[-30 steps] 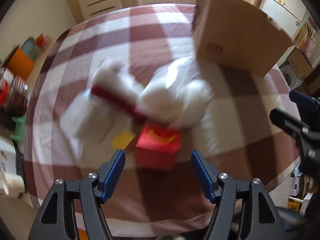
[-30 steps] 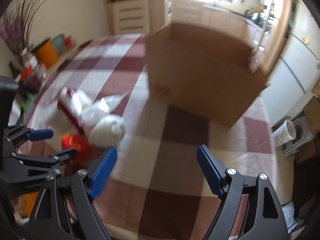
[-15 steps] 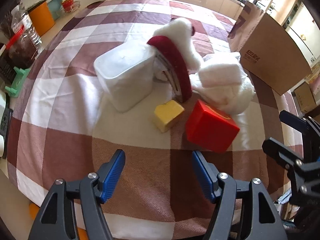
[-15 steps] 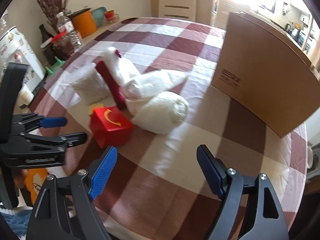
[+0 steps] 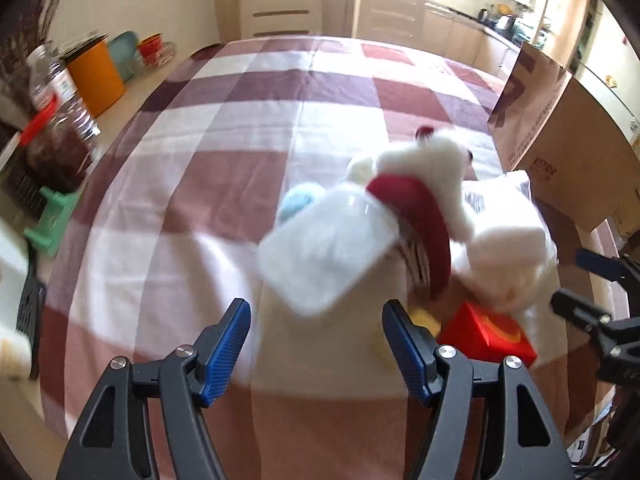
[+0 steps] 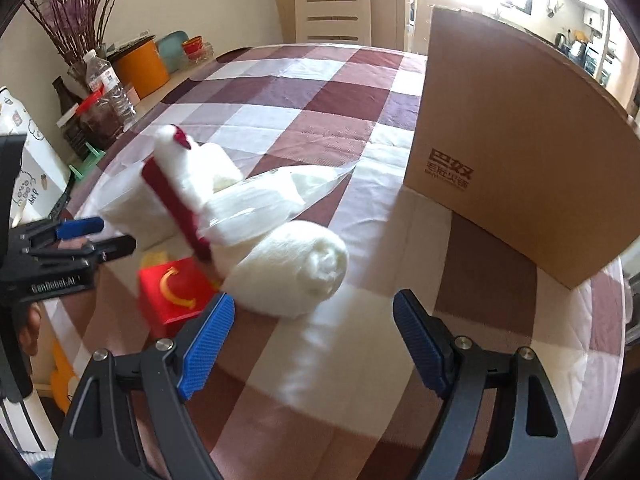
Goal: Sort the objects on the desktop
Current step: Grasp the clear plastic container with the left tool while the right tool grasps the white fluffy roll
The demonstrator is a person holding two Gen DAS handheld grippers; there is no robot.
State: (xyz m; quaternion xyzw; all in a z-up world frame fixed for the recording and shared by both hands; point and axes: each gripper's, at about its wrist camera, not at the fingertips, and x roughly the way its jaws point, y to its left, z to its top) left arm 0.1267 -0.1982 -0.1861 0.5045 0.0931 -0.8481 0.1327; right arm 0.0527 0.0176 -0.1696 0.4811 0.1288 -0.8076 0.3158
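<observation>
Here, at the bottom of the left wrist view, the left gripper (image 5: 316, 334) has its blue-padded jaws spread wide with nothing between them, hovering over the checked tablecloth (image 5: 224, 128). Just above it, in the centre of the frame, a blurred translucent container (image 5: 324, 256) lies against a red-and-white plush toy (image 5: 424, 184), with a small yellow block (image 5: 424, 318) and a red box (image 5: 488, 330) at lower right. A cardboard box (image 5: 560, 132) stands at the right edge. In the right wrist view the right gripper (image 6: 308, 338) is likewise released, its jaws apart and empty at the bottom of the frame. A rolled white towel (image 6: 296, 280) lies just above them, touching a clear plastic bag (image 6: 276, 196); the red box (image 6: 176, 288) sits at lower left beside the towel. The left gripper (image 6: 96, 236) shows at the left edge, and the cardboard box (image 6: 516, 152) fills the upper right
</observation>
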